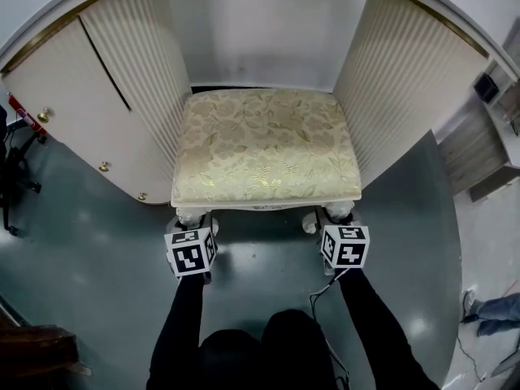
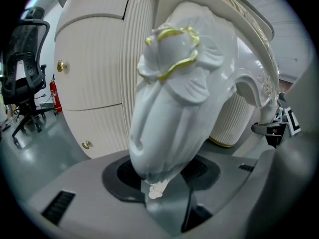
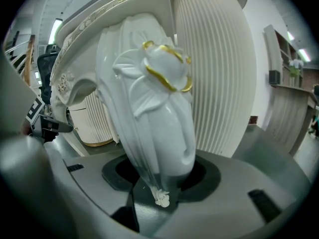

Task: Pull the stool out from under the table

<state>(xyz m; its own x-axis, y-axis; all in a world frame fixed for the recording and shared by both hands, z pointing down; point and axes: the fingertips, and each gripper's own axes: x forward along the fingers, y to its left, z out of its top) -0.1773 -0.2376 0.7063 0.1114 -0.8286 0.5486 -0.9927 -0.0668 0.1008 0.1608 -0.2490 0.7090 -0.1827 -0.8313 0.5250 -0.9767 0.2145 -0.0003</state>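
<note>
Now, left tool point(image 1: 193, 218) and right tool point(image 1: 337, 215) clamped on stool point(image 1: 266, 146) legs — ribbed table point(image 1: 406, 80) flanking, office chair point(image 2: 22, 78) beyond.

We wear long black sleeves point(image 1: 185, 319) and dark trousers point(image 1: 272, 344). The left tool point(image 1: 192, 218) and the right tool point(image 1: 338, 214) each carry a white cube point(image 1: 191, 252) printed with black square markers on its faces. A thin dark cable point(image 1: 318, 303) runs from the right tool's cube. In the left and right gripper views, our tools' bodies are smooth grey moulded casing point(image 2: 75, 183), each with a dark oval recess point(image 2: 119, 176) at its centre and small black slots point(image 2: 59, 207) set out to the sides.
</note>
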